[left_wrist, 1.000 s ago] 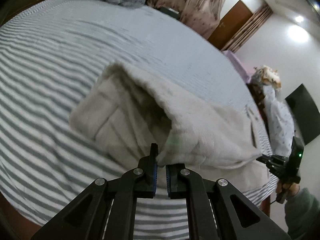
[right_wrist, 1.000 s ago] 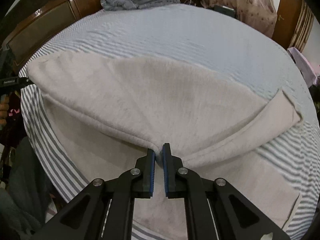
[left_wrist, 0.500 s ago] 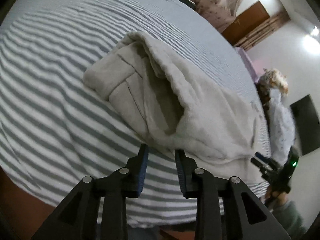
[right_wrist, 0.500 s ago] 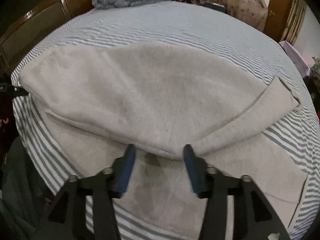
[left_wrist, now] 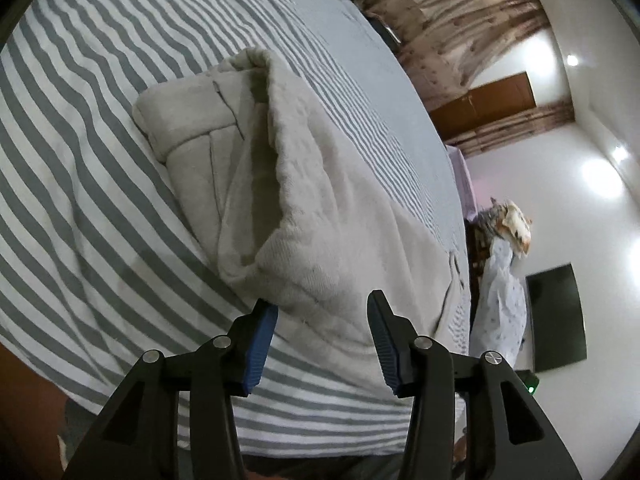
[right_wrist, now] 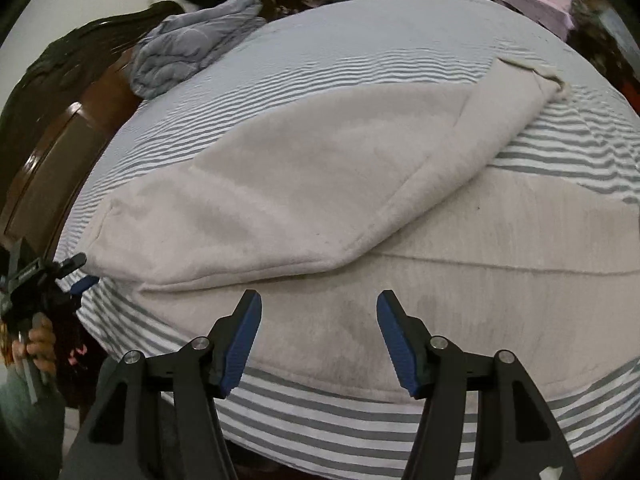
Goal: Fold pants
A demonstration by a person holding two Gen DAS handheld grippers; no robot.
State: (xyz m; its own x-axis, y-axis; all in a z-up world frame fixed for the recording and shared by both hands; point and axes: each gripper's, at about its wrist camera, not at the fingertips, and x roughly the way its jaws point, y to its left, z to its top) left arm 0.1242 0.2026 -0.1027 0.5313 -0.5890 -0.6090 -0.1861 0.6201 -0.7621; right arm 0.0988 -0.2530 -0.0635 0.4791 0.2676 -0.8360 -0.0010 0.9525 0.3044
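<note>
Cream fleece pants lie on a grey-and-white striped bed, one leg folded over the other. In the left wrist view the waistband end stands bunched with its opening showing. My left gripper is open and empty, just short of the pants' near edge. My right gripper is open and empty, hovering over the lower leg near the bed's front edge. The left gripper also shows in the right wrist view, at the far left.
A bunched grey blanket lies at the head of the bed by the dark wooden headboard. Curtains, a wooden door and a clothes pile are beyond the bed.
Both grippers have opened and let go of the pants' folded edge, then drawn back toward the bed's near edge. The folded leg now rests flat on the lower one.
</note>
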